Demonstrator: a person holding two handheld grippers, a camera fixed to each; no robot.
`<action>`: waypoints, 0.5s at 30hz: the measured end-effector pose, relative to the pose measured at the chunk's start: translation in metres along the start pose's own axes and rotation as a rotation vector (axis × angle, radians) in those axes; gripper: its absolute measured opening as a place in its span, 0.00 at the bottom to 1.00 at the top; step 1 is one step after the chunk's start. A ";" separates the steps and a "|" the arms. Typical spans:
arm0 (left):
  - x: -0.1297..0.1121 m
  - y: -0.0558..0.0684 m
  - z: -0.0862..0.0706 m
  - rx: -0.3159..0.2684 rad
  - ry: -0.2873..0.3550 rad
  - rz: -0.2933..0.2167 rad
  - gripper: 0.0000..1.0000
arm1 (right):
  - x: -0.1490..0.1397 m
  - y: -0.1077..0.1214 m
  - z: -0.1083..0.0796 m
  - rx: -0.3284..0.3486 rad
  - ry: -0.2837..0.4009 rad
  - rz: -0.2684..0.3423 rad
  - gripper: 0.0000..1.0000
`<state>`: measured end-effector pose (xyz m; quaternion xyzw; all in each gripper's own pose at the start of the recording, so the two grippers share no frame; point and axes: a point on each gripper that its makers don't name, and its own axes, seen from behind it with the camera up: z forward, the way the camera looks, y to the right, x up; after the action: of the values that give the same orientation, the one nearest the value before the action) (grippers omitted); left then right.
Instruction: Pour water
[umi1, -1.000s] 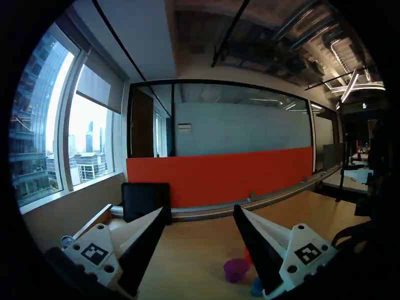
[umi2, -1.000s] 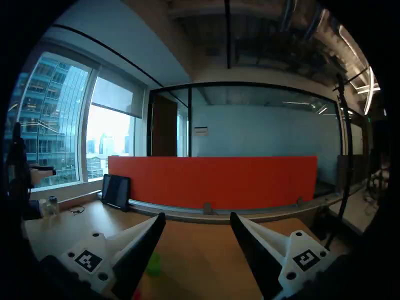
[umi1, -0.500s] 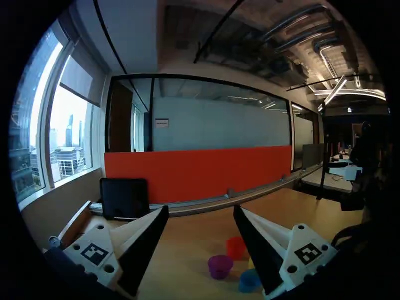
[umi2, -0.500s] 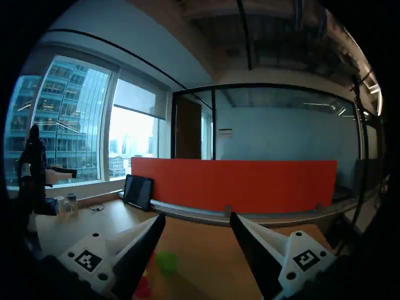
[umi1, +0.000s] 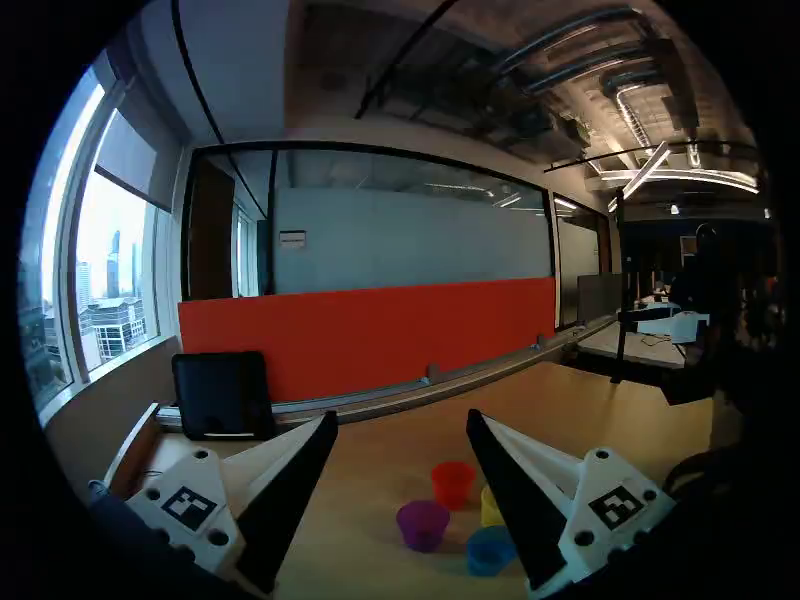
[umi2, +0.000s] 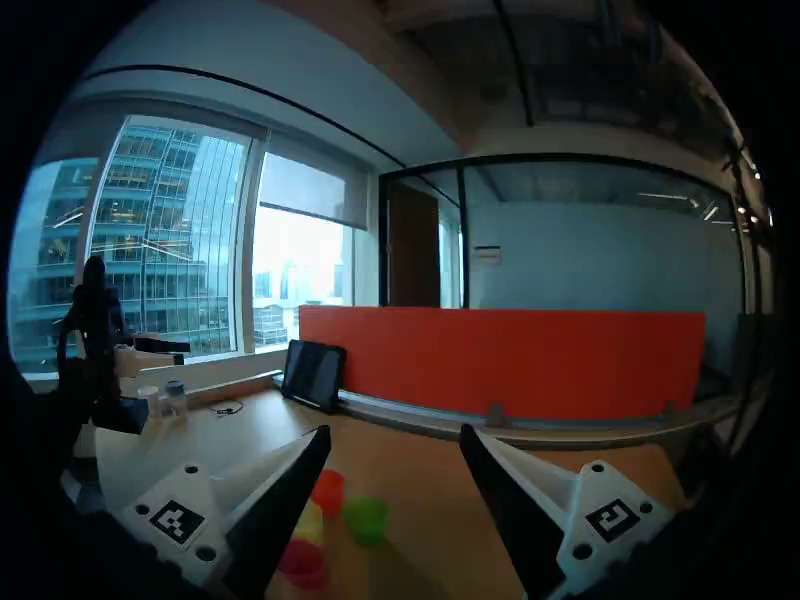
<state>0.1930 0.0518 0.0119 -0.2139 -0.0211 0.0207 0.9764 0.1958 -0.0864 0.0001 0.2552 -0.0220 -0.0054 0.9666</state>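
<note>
We see more cups (umi1: 422, 522) on the desk (umi1: 385, 468) now than before; left claw (umi1: 400, 414) and right claw (umi2: 394, 429) spread wide, empty. Wall sign (umi1: 291, 239) unreadable.

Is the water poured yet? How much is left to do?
Nothing looks done yet. In hand: nothing. The left gripper and the right gripper are both open and empty above the wooden table. The little cups, like the purple cup and the green cup, stand on it ungripped; I cannot tell if any holds water. Left to do: grasp a cup and pour.
</note>
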 end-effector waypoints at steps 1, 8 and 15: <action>-0.001 0.001 0.001 -0.007 -0.004 0.003 0.96 | -0.001 -0.001 0.001 0.006 -0.007 -0.002 1.00; -0.013 0.010 0.004 -0.056 -0.036 0.021 0.96 | -0.007 -0.008 0.001 0.044 -0.045 -0.017 1.00; -0.028 0.023 0.006 -0.110 -0.075 0.018 0.96 | -0.017 -0.015 0.000 0.085 -0.084 -0.013 1.00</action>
<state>0.1645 0.0742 0.0071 -0.2663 -0.0567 0.0364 0.9615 0.1791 -0.0989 -0.0081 0.2957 -0.0611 -0.0216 0.9531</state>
